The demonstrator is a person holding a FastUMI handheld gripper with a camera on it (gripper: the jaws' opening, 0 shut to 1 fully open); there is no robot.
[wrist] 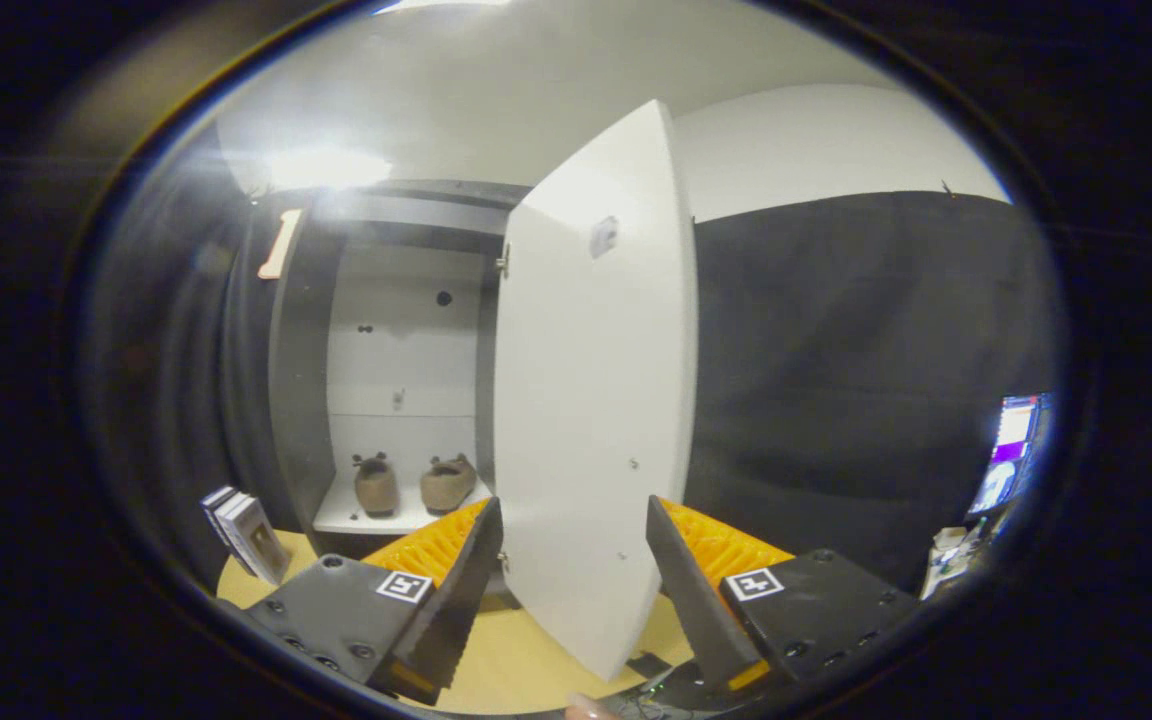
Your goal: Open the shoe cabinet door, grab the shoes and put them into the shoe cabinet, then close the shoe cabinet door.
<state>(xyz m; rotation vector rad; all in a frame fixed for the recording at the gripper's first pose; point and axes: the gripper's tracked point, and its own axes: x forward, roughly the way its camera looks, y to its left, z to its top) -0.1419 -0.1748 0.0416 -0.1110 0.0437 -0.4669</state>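
**Cabinet door swung open, shoes on the bottom shelf**

The white shoe cabinet door (591, 400) stands wide open in the middle of the frame, hinged on its left edge to the dark-framed shoe cabinet (296, 380) at centre left. Its lower part hangs between the two fingers of the claw (573, 560), whose fingers are spread apart and hold nothing; whether either finger touches the door is not clear. The door blocks part of the cabinet opening from this angle, covering the right side of the interior.

Inside, on the white bottom shelf (351, 515), a pair of brownish shoes (414, 484) sits side by side, toes facing out. They lie beyond the left finger, just left of the door's hinged edge, in the lower left of the frame.

At the far lower left, a few small boxes (246, 530) stand on the pale wooden floor (521, 660) beside the cabinet. A bright lamp glare spreads across the upper left. A lit screen (1011, 450) glows at the right edge, with clutter beneath it. A fingertip (591, 708) shows at bottom centre.
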